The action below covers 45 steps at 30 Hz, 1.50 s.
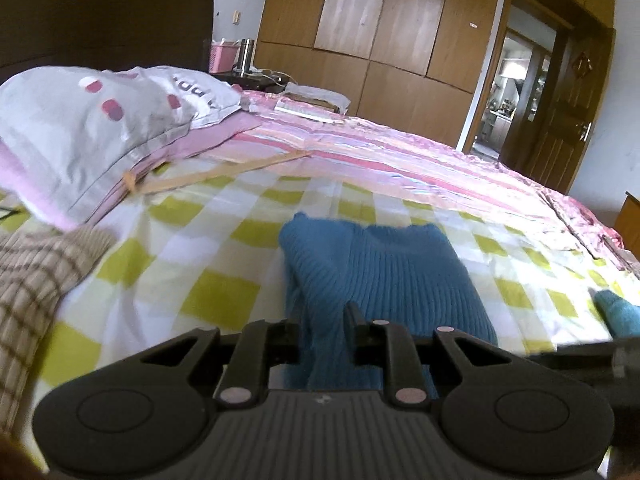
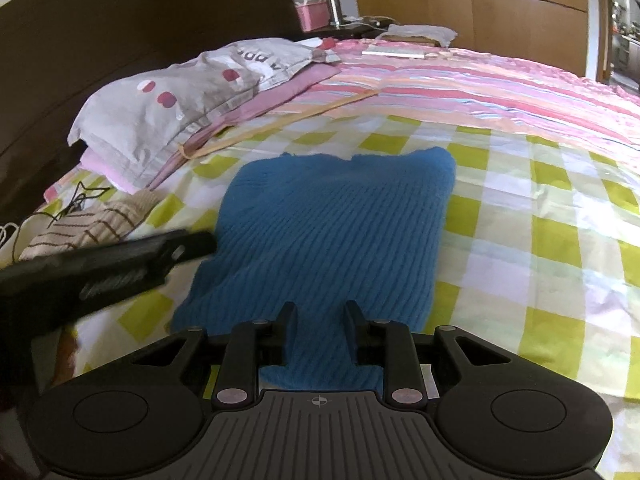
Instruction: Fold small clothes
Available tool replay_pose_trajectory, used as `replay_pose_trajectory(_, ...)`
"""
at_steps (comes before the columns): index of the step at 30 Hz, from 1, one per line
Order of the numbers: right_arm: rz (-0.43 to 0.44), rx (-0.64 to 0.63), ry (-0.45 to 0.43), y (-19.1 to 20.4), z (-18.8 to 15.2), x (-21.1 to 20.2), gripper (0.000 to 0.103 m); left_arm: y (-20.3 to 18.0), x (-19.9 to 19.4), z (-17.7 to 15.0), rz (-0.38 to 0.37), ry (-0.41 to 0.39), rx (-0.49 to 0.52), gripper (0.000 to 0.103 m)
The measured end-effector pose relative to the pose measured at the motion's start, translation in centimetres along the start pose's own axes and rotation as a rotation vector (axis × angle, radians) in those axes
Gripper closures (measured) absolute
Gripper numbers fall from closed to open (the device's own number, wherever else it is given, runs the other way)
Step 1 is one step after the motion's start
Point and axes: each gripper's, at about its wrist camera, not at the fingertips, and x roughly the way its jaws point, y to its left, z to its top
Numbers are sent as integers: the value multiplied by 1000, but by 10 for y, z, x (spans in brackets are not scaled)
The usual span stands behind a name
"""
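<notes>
- Left gripper (image 1: 320, 332): blue knit fabric is seen bunched up between the fingers, rising in a ridge; the jaws are judged clamped on it, though the contact itself is partly hidden.
- Right gripper (image 2: 320, 328): jaws are held apart with a clear gap; the near edge of the blue sweater (image 2: 320, 236) lies in and under that gap, and no pinch is seen.
- Sweater is spread on the green-checked sheet (image 2: 540, 248), directly ahead of both jaw sets, already narrowed to a rough rectangle.
- Long axis is judged to run away from the jaws, near hem to far neckline, toward the pink striped quilt (image 2: 500, 88).
- Key relation: the near edge sits at the jaws and the far edge lies straight ahead, so a lengthwise fold would be carried forward along that axis.
- Left gripper is seen in the right wrist view at the sweater's left edge, blurred; both are at the near end, and neither is clearly nearer.
- Count: one blue sweater, two grippers.
- A small blue patch at the right border of the left view is left unidentified; sleeve or a separate item cannot be told.
- One beige striped knit (image 2: 80, 232) lies off to the left, apart from the sweater.
- One grey dotted pillow (image 2: 168, 108) rests against the dark headboard (image 2: 120, 20).
</notes>
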Motion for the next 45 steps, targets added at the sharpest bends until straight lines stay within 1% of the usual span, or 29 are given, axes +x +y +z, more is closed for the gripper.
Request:
replay_pose_trajectory(2, 14, -11, 7, 2, -1, 4, 75, -1, 12, 7, -2, -1, 1, 75)
replay_pose_trajectory(4, 35, -24, 18, 5, -3, 7, 75, -1, 28, 11, 10, 21, 3, 75)
replay_pose_trajectory(7, 59, -58, 43, 13, -6, 15, 74, 2, 40, 8, 21, 43, -5, 75)
replay_pose_trajectory(11, 52, -84, 61, 18, -10, 23, 73, 3, 36, -3, 45, 65, 27, 73)
replay_pose_trajectory(15, 62, -61, 74, 15, -12, 19, 73, 5, 33, -11, 56, 92, 13, 72)
replay_pose_trajectory(20, 44, -63, 81, 17, -14, 16, 73, -2, 26, -17, 84, 109, 42, 72)
replay_pose_trajectory(25, 27, -64, 88, 19, -17, 15, 73, 2, 20, -23, 82, 121, 20, 72)
replay_pose_trajectory(31, 7, -62, 93, 22, -15, 15, 73, -1, 16, -27, 89, 122, 36, 72)
replay_pose_trajectory(35, 6, -44, 79, 20, -10, 7, 73, 1, 15, -28, 81, 123, 36, 72)
replay_pose_trajectory(39, -21, -17, 38, 11, -2, 0, 73, 3, 14, -29, 76, 126, 29, 72)
replay_pose_trajectory(40, -29, -5, 25, 8, 1, -1, 72, 2, 13, -29, 76, 126, 30, 72)
replay_pose_trajectory(42, -54, 17, 4, -1, 8, -1, 63, 2, 13, -30, 75, 125, 31, 72)
replay_pose_trajectory(45, -74, 49, -7, -11, 14, 2, 59, 3, 13, -30, 74, 124, 29, 72)
